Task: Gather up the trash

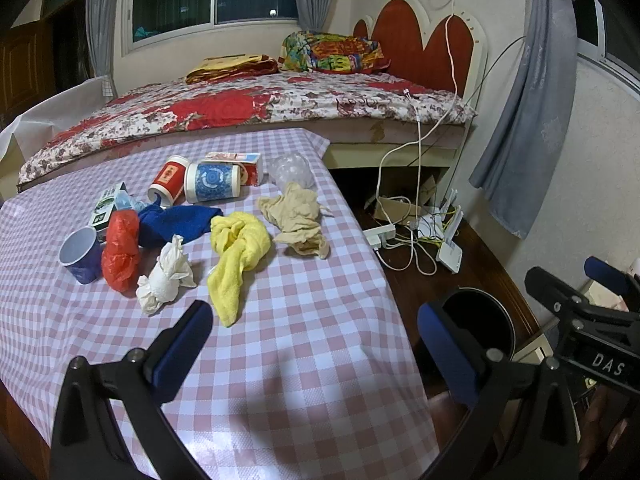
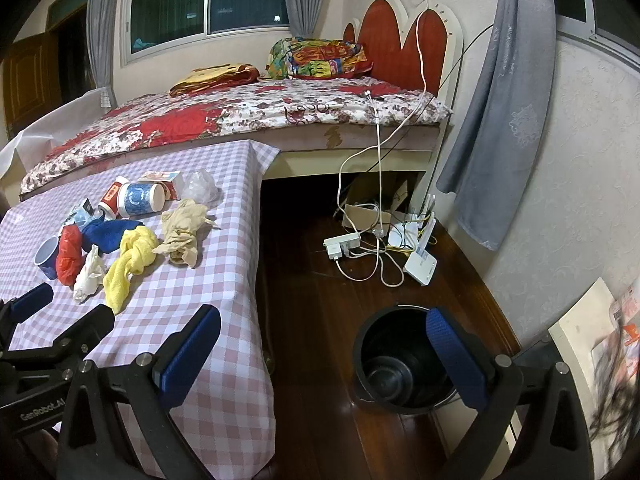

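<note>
1. Left wrist view: left gripper spread wide, holding nothing, above the checked table.
2. Right gripper likewise wide and unladen; black bin on the floor beneath.
3. Farther: white paper wad, red bag on the table. Judged: nothing collected; next, grasp the wad.

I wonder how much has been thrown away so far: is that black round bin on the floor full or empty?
Empty. The right wrist view looks down into the black round bin and shows its bare bottom.
</note>
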`<action>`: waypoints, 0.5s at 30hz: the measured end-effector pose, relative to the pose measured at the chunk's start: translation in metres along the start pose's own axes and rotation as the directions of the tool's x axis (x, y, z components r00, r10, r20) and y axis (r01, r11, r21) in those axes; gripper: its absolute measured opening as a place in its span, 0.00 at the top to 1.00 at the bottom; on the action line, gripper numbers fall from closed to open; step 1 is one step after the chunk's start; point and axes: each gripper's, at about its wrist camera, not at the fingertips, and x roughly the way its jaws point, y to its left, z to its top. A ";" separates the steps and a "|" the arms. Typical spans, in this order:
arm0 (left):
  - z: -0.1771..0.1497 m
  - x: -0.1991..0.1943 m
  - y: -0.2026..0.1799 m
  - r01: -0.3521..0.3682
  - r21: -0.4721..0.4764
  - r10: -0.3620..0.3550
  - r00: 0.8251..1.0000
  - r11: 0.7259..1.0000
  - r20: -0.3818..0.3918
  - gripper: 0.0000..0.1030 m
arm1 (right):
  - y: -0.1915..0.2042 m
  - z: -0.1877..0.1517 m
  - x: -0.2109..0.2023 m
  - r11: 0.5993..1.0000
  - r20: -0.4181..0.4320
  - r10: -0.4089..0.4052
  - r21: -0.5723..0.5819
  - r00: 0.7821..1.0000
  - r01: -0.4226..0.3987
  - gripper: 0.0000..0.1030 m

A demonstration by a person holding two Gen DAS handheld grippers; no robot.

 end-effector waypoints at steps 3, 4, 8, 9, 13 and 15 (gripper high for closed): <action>0.000 0.000 0.001 0.000 -0.001 0.000 1.000 1.000 -0.001 0.00 | -0.003 0.000 0.000 1.000 -0.001 0.000 -0.002 1.000 0.000 0.00; 0.000 0.000 0.000 0.000 0.000 0.000 1.000 1.000 -0.001 0.00 | -0.004 0.000 -0.001 1.000 -0.001 0.000 -0.001 1.000 0.000 0.00; 0.000 0.000 0.001 0.000 -0.001 0.000 1.000 1.000 -0.002 0.00 | 0.003 0.001 0.003 1.000 -0.002 0.001 -0.002 1.000 -0.001 0.00; -0.001 0.000 0.002 0.000 -0.001 0.000 1.000 1.000 -0.001 0.00 | 0.002 0.001 0.002 1.000 -0.002 0.001 -0.001 1.000 -0.001 0.00; -0.001 0.001 0.004 -0.002 -0.003 0.002 1.000 1.000 -0.003 0.00 | 0.003 -0.001 0.003 1.000 -0.003 0.001 -0.002 1.000 -0.001 0.00; -0.003 0.000 0.010 -0.004 -0.007 0.004 1.000 1.000 -0.003 0.00 | 0.003 -0.001 0.003 1.000 -0.004 0.002 -0.002 1.000 -0.002 0.00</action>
